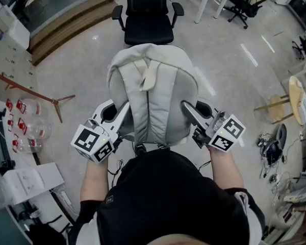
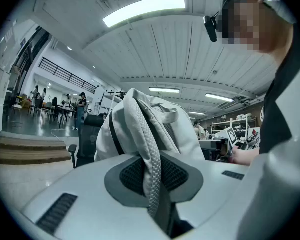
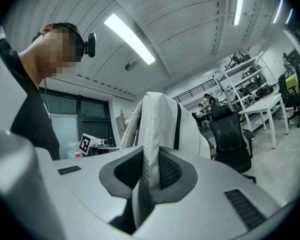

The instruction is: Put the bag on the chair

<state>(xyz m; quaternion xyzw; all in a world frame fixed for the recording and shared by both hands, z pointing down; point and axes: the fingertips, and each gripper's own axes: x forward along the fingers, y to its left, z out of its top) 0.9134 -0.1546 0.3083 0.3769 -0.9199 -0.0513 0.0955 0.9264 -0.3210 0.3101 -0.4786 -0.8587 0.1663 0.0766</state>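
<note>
Aloft above a pale polished floor (image 1: 81,70), a light grey bag (image 1: 153,101) hangs just short of a black office chair (image 1: 148,14), its contents out of sight. The left gripper (image 2: 152,176) has its jaws clamped on one mesh shoulder strap (image 2: 149,144), and the right gripper (image 3: 145,176) clamps the other strap (image 3: 150,129). A wooden step (image 1: 66,24) borders the open workshop.

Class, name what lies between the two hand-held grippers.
The grey backpack hangs between the left hand-held gripper and the right hand-held gripper, each shut on a shoulder strap; the head view shows it.
</note>
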